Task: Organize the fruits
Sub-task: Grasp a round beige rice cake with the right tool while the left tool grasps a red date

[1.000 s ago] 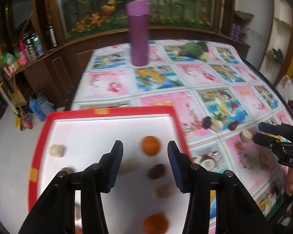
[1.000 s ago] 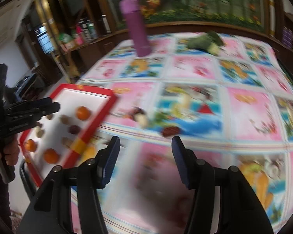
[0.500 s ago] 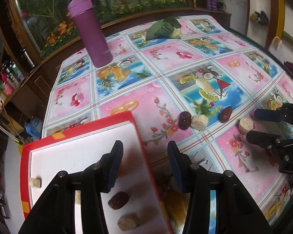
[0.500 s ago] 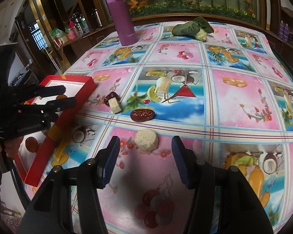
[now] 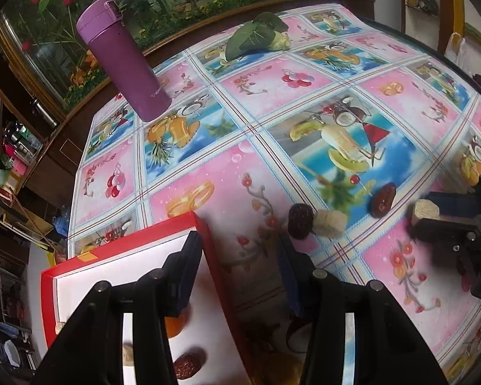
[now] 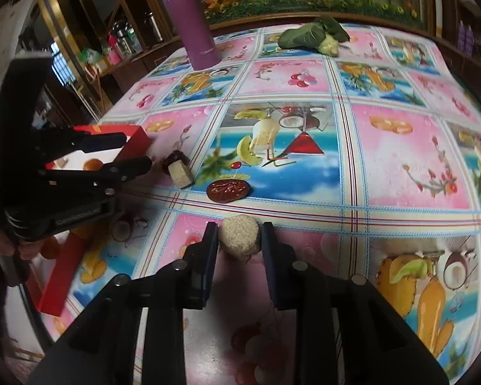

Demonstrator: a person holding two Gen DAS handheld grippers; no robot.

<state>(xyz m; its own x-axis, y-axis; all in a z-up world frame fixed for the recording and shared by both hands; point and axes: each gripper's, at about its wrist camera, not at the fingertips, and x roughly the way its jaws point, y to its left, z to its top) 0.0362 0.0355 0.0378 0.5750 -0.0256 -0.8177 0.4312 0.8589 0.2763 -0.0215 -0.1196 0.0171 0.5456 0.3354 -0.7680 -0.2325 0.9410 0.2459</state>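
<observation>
My right gripper (image 6: 239, 235) has its two fingers against both sides of a pale round grainy fruit piece (image 6: 239, 236) that rests on the tablecloth; it also shows in the left wrist view (image 5: 427, 210). A dark red date (image 6: 228, 190) lies just beyond it. A second dark date (image 6: 175, 157) and a pale cut chunk (image 6: 182, 175) lie together nearer the red tray (image 5: 210, 234). My left gripper (image 5: 239, 268) is open and empty, straddling the tray's right rim. In the tray lie an orange fruit (image 5: 174, 324), a date (image 5: 189, 363) and a pale piece (image 5: 127, 354).
A purple flask (image 5: 125, 61) stands at the far left of the table. A leafy green vegetable (image 5: 256, 37) lies at the far edge. The fruit-print tablecloth (image 5: 266, 86) covers the table. Shelves with bottles (image 6: 122, 41) stand beyond the left side.
My right gripper moved forward and closed in around the pale round piece. My left gripper swung right, from over the tray to its right rim.
</observation>
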